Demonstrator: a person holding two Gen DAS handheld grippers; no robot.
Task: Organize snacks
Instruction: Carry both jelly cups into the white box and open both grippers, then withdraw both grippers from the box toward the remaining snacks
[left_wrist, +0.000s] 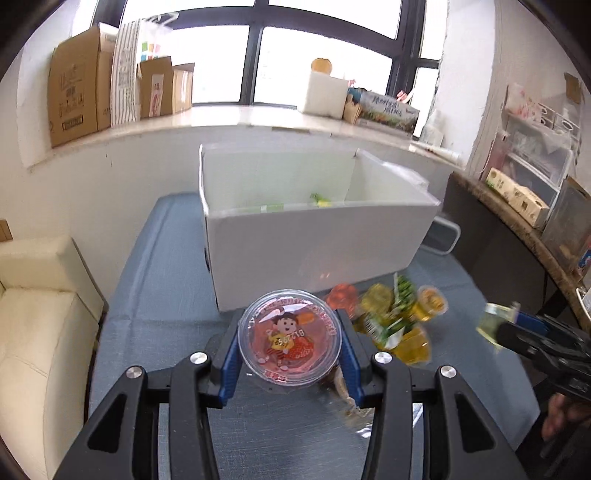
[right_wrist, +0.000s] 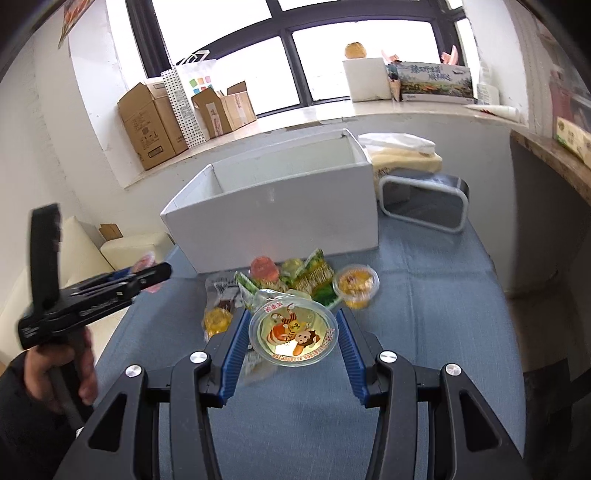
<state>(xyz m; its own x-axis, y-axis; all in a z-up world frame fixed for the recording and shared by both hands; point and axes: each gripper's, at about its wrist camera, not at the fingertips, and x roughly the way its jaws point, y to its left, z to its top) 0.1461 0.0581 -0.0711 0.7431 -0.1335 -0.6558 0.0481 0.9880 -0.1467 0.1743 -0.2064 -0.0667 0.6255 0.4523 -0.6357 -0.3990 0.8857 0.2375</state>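
Left gripper (left_wrist: 290, 345) clamped on a red jelly cup (left_wrist: 289, 338), raised over the blue tablecloth (left_wrist: 155, 295); right gripper (right_wrist: 291, 332) gripping a yellow jelly cup (right_wrist: 293, 333) — both short of the white box (right_wrist: 273, 214); remaining snacks (right_wrist: 284, 284) heaped before it
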